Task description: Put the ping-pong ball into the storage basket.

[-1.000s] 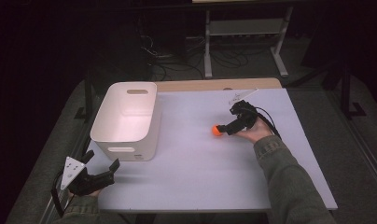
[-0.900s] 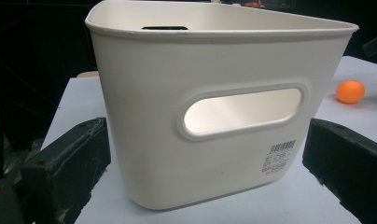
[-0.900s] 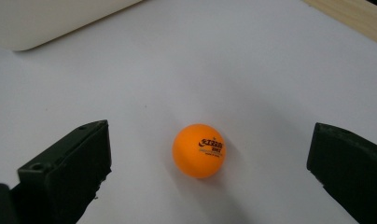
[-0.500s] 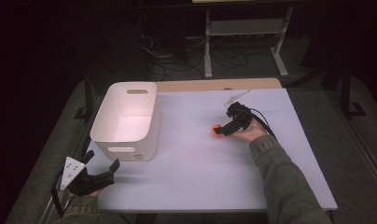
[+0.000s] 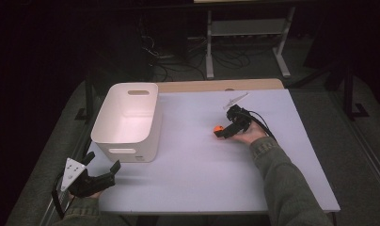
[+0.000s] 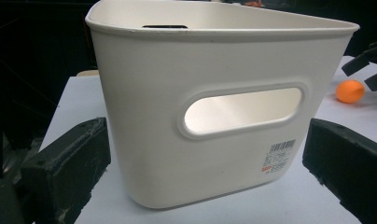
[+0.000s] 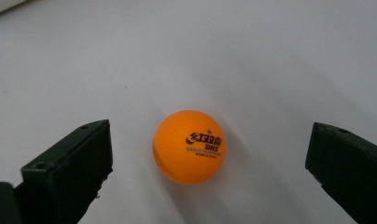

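Note:
An orange ping-pong ball (image 7: 189, 146) with black print lies on the white table, seen small in the high view as the ball (image 5: 217, 128). My right gripper (image 5: 223, 133) is open right at it, and the ball sits between its two jaws, touching neither; in the right gripper view the gripper (image 7: 210, 165) straddles it. A white plastic bin (image 5: 127, 120) with handle cut-outs stands at the table's left. My left gripper (image 5: 102, 165) is open at the front left corner, facing the bin's near wall (image 6: 224, 116). The ball (image 6: 350, 91) also appears beyond the bin.
The white table top (image 5: 197, 179) has free room in the middle and along the front. A strip of wooden board (image 5: 216, 85) runs along the far edge. Behind the table stand a metal shelf frame (image 5: 247, 37) and cables on the dark floor.
The right gripper has shifted slightly toward the ball. The left gripper and the bin have stayed put.

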`<state>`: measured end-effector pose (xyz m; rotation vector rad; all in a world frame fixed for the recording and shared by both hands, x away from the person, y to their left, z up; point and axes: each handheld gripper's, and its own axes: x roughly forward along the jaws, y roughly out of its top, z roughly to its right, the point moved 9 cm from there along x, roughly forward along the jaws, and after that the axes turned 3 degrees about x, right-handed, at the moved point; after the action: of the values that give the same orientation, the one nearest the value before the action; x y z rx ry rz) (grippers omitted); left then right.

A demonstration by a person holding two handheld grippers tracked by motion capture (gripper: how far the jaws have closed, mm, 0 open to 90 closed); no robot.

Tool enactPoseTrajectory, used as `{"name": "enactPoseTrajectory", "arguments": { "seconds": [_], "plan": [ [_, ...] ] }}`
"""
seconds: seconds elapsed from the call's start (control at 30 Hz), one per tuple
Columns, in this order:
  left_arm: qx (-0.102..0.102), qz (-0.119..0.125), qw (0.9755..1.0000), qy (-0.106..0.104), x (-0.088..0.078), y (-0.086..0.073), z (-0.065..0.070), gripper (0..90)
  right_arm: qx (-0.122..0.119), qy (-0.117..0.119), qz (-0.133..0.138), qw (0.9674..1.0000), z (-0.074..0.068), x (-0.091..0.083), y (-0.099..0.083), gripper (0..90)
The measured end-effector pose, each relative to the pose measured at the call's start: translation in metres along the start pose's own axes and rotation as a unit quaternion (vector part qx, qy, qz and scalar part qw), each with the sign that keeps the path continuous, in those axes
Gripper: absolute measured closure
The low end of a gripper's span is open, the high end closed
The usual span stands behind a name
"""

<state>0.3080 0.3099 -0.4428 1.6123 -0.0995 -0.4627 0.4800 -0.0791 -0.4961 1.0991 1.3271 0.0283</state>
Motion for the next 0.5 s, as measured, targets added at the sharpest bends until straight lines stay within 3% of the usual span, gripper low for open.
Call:
{"name": "enactPoseTrajectory", "arguments": {
  "seconds": [0.5],
  "plan": [
    [0.000,0.001,1.0000,0.000,0.000,0.000,0.000,0.2,-0.002,0.021,-0.034,0.9992,-0.003,0.012,-0.001,16.0]
  ]
}}
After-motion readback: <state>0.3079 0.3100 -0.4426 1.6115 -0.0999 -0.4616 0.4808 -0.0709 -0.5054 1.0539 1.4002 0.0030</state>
